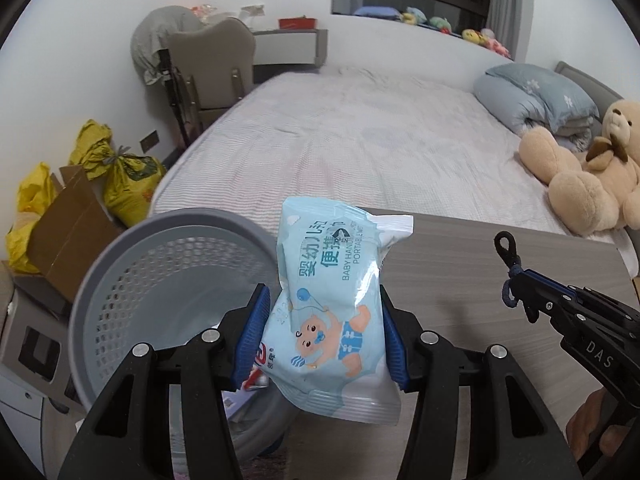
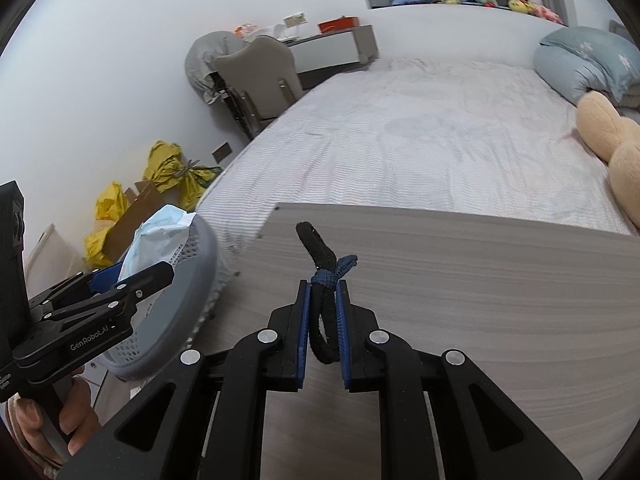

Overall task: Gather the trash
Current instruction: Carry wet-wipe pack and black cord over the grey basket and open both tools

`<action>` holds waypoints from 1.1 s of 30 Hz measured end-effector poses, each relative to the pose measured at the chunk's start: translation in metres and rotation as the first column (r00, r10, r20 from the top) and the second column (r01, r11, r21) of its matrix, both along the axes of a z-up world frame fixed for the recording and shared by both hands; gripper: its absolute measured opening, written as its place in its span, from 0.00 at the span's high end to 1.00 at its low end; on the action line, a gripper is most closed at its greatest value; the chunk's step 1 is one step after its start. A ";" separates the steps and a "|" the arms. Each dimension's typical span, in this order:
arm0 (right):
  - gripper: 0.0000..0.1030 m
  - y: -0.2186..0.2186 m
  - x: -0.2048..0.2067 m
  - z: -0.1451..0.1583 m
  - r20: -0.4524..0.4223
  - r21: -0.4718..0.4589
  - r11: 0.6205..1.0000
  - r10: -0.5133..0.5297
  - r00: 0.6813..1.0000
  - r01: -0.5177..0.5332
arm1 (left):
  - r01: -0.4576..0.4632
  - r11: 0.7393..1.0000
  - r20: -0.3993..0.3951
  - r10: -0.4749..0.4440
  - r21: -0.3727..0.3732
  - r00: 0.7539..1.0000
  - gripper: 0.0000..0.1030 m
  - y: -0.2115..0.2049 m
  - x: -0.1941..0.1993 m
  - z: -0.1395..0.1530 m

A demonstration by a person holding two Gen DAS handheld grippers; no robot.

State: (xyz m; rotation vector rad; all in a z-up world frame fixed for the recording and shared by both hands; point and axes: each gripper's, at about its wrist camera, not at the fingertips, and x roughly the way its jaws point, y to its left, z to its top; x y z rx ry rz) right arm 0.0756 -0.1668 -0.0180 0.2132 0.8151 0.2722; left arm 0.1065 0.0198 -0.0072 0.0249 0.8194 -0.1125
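Two bits of trash are up off the table (image 2: pixel 480 280), likely bound for the basket (image 1: pixel 120 264). Left tongs (image 1: pixel 320 328) pinch a wipes packet (image 1: pixel 332 300) beside the basket's rim; right tongs (image 2: pixel 323 320) squeeze a black hair tie (image 2: pixel 320 280). Inside, the basket looks nearly empty.

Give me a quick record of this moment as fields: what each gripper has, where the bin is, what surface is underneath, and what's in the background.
left gripper: shut on the wet wipes pack, pale blue, held above the table edge beside the basket
right gripper: shut on the black hair tie, which has a blue band knotted round it
basket: grey, perforated wall, left of the table
table: grey wood grain, at the foot of the bed
bed: striped sheet, teddy bear at right
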 end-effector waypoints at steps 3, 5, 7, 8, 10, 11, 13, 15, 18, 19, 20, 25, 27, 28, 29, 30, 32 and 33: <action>0.88 0.022 0.003 0.005 0.011 -0.002 0.999 0.039 0.999 -0.039 | -0.044 0.999 0.017 0.044 0.004 0.999 0.51 0.022 -0.006 0.003; 0.88 0.037 0.006 0.008 0.018 -0.003 0.998 0.068 0.998 -0.068 | -0.070 0.998 0.020 0.070 0.005 0.997 0.51 0.036 -0.009 0.003; 0.88 0.054 0.010 0.011 0.023 -0.003 0.995 0.100 0.995 -0.100 | -0.097 0.995 0.019 0.096 0.007 0.995 0.51 0.051 -0.012 0.002; 0.88 0.064 0.012 0.012 0.025 -0.004 0.993 0.118 0.993 -0.118 | -0.111 0.994 0.018 0.111 0.011 0.994 0.51 0.059 -0.013 0.000; 0.88 0.079 0.015 0.012 0.024 -0.008 0.989 0.147 0.989 -0.147 | -0.138 0.990 0.016 0.137 0.022 0.990 0.50 0.071 -0.015 -0.003; 0.88 0.086 0.016 0.012 0.023 -0.010 0.987 0.159 0.987 -0.159 | -0.151 0.988 0.011 0.151 0.027 0.989 0.50 0.078 -0.015 -0.005; 0.88 0.102 0.019 0.012 0.019 -0.013 0.982 0.188 0.982 -0.188 | -0.173 0.985 0.000 0.173 0.027 0.985 0.50 0.089 -0.015 -0.009; 0.88 0.117 0.023 0.011 0.014 -0.019 0.977 0.214 0.977 -0.214 | -0.195 0.981 -0.011 0.195 0.023 0.981 0.50 0.100 -0.015 -0.014; 0.88 0.133 0.028 0.007 0.003 -0.026 0.969 0.245 0.970 -0.245 | -0.219 0.976 -0.019 0.220 0.019 0.975 0.50 0.113 -0.014 -0.018; 0.88 0.138 0.029 0.006 0.000 -0.028 0.967 0.253 0.968 -0.253 | -0.225 0.974 -0.021 0.225 0.018 0.974 0.50 0.116 -0.014 -0.019; 0.88 0.144 0.031 0.005 -0.004 -0.030 0.965 0.262 0.965 -0.262 | -0.230 0.973 -0.022 0.231 0.017 0.973 0.50 0.119 -0.013 -0.020; 0.88 0.165 0.040 0.000 -0.018 -0.031 0.953 0.301 0.954 -0.301 | -0.246 0.969 -0.030 0.246 0.015 0.969 0.49 0.131 -0.010 -0.025; 0.88 0.172 0.044 -0.002 -0.025 -0.030 0.948 0.316 0.949 -0.316 | -0.250 0.968 -0.034 0.250 0.015 0.968 0.49 0.135 -0.009 -0.026; 0.88 0.175 0.045 -0.003 -0.027 -0.030 0.947 0.321 0.947 -0.321 | -0.253 0.967 -0.035 0.253 0.015 0.967 0.49 0.136 -0.009 -0.026; 0.88 0.178 0.047 -0.004 -0.030 -0.031 0.944 0.326 0.945 -0.327 | -0.256 0.967 -0.037 0.256 0.014 0.966 0.49 0.138 -0.008 -0.027; 0.88 0.181 0.049 -0.004 -0.031 -0.031 0.943 0.331 0.943 -0.332 | -0.257 0.966 -0.039 0.258 0.013 0.965 0.49 0.141 -0.008 -0.028; 0.88 0.187 0.049 -0.007 -0.036 -0.032 0.940 0.339 0.940 -0.340 | -0.261 0.965 -0.041 0.261 0.016 0.964 0.49 0.144 -0.007 -0.028; 0.88 0.189 0.050 -0.007 -0.040 -0.033 0.938 0.343 0.939 -0.344 | -0.262 0.965 -0.042 0.263 0.017 0.964 0.49 0.144 -0.007 -0.028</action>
